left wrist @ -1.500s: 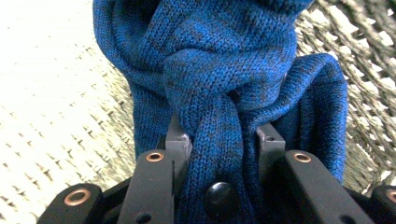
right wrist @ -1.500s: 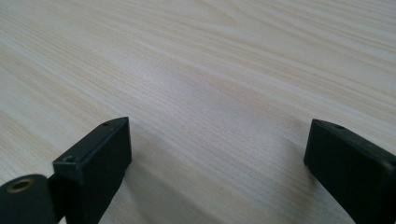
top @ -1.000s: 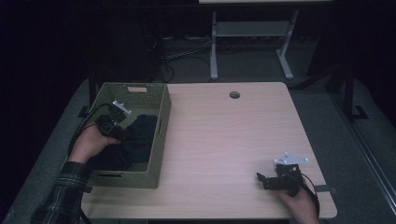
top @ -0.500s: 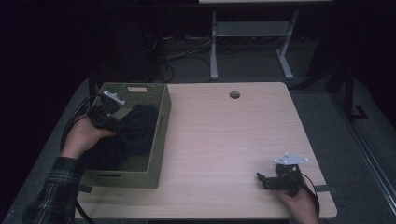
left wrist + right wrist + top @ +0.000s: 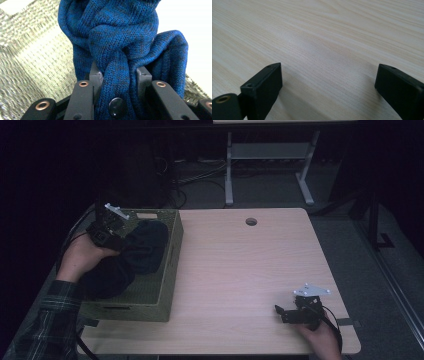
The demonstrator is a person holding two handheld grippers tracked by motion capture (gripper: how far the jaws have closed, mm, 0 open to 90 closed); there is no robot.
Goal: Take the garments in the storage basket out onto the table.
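Our left hand-held gripper (image 5: 117, 82), pinching a blue knitted button-front garment (image 5: 120, 42), had lifted it higher, partly clear of the woven olive basket (image 5: 167, 285); our right hand-held gripper (image 5: 327, 87) rested spread on the bench (image 5: 240, 270).

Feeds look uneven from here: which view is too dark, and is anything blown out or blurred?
High view: dim, the knit garment in the woven basket reads near black. Left gripper view: bright, sharp blue knit in the left claw; white background blown out, basket weave smeared. Right gripper view: evenly lit table, right claw soft-edged.
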